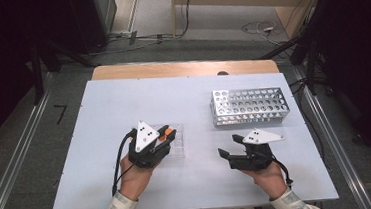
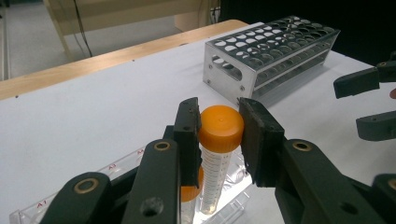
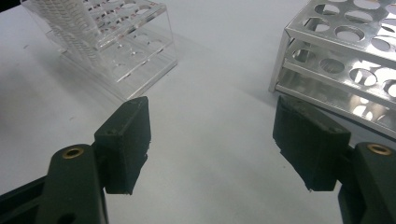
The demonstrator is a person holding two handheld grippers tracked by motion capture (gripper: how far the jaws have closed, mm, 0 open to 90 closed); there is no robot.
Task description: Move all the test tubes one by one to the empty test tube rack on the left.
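White and broad, the surface [image 1: 123,109] lies before us on a wooden table, with grey floor and cables beyond. Near its front left stands a clear plastic rack [image 1: 176,144], and over it we hold our left gripper [image 2: 218,136], its jaws pressed on either side of the orange cap of a tube [image 2: 220,140]. That tube stands upright with its lower end down in the clear plastic rack, graduation marks showing along its body; a second orange cap [image 2: 190,192] shows just beside it, lower, partly hidden by the near jaw. Toward the back right sits a metal rack [image 1: 249,105], its many round holes unfilled as far as we can see. Our right gripper [image 3: 219,142] hovers near the front of the metal rack with its jaws spread wide and nothing between them but bare surface. In the high view it [image 1: 231,147] points left, well apart from the tube.
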